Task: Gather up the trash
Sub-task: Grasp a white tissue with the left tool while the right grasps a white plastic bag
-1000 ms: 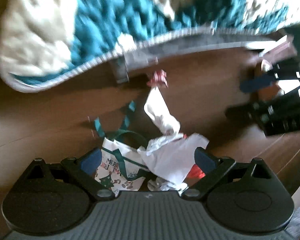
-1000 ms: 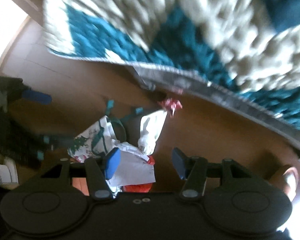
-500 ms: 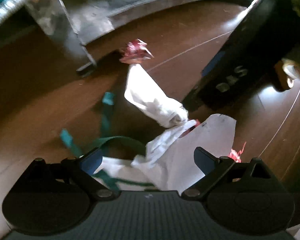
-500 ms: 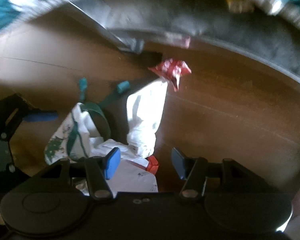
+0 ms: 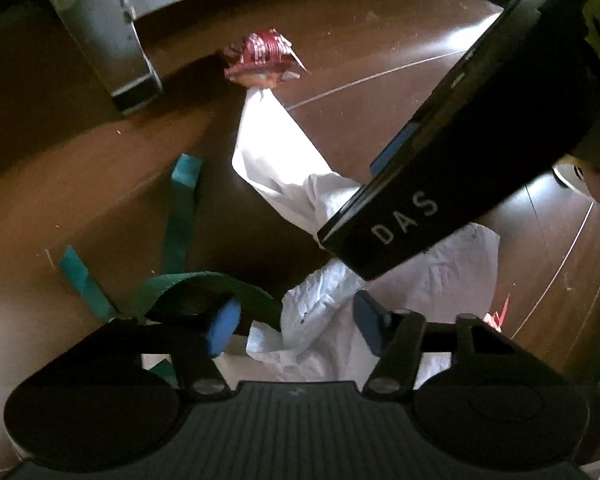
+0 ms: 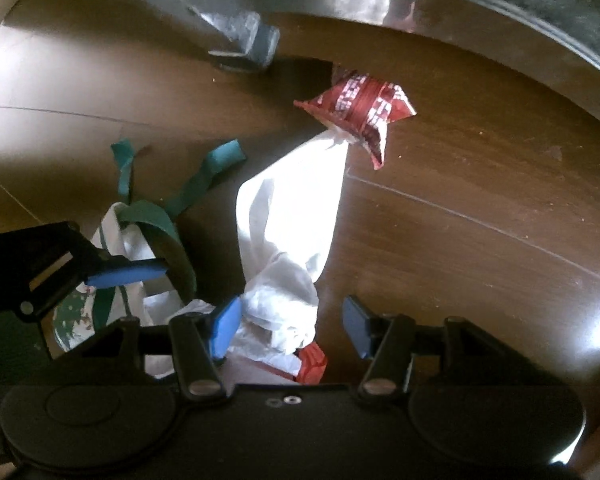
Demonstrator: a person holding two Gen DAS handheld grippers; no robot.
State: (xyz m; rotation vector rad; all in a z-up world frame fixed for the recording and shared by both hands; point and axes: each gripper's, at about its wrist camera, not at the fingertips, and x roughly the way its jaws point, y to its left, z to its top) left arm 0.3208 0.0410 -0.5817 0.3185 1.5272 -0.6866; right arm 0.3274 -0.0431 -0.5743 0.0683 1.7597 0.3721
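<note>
A white crumpled paper lies on the brown wood floor, also in the right wrist view. A red snack wrapper lies at its far end, also in the right wrist view. A white printed bag with green ribbon handles lies to the left; a handle arches in the left wrist view. My left gripper is open low over the bag mouth and white paper. My right gripper is open over the near end of the white paper. A small red scrap lies under it.
A grey metal bed frame leg stands on the floor beyond the trash, also in the right wrist view. The right gripper's black body crosses the left wrist view at right. The left gripper's finger shows at left in the right wrist view.
Both grippers have dropped lower and closer to the trash pile. The blanket has left view and the bed frame leg looms larger. Both stay open.
</note>
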